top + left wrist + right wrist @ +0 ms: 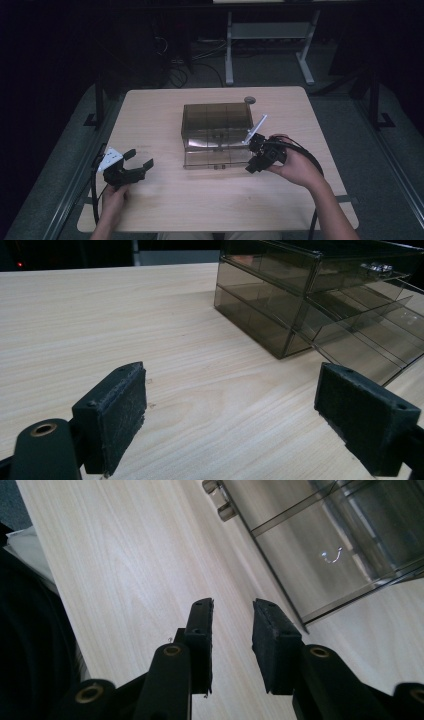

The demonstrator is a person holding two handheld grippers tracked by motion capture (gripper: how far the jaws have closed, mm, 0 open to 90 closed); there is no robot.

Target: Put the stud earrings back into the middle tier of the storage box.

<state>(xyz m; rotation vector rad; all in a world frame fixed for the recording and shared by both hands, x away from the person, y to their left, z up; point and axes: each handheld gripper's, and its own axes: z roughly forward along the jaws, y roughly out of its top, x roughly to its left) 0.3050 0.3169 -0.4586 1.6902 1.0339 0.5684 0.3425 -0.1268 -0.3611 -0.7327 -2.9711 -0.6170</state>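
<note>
A smoky see-through drawer box [216, 117] stands in the middle of the wooden table [150, 120]. Its bottom drawer [215, 159] is pulled out toward me, with two small metal knobs [220, 500] on its front. My right gripper [252, 156] sits at the drawer's front right corner, pointing left. In the right gripper view its jaws [233, 605] stand apart over bare wood beside the drawer [320, 540], with nothing between them. My left gripper [141, 158] rests near the table's front left, wide open. In the left gripper view its jaws [232, 390] face the box [270, 295].
A small round grey disc [250, 100] lies on the table just behind the box. Bare wood stretches between the left gripper and the box. Beyond the table's far edge stand a white desk frame [270, 35] and cables on a dark floor.
</note>
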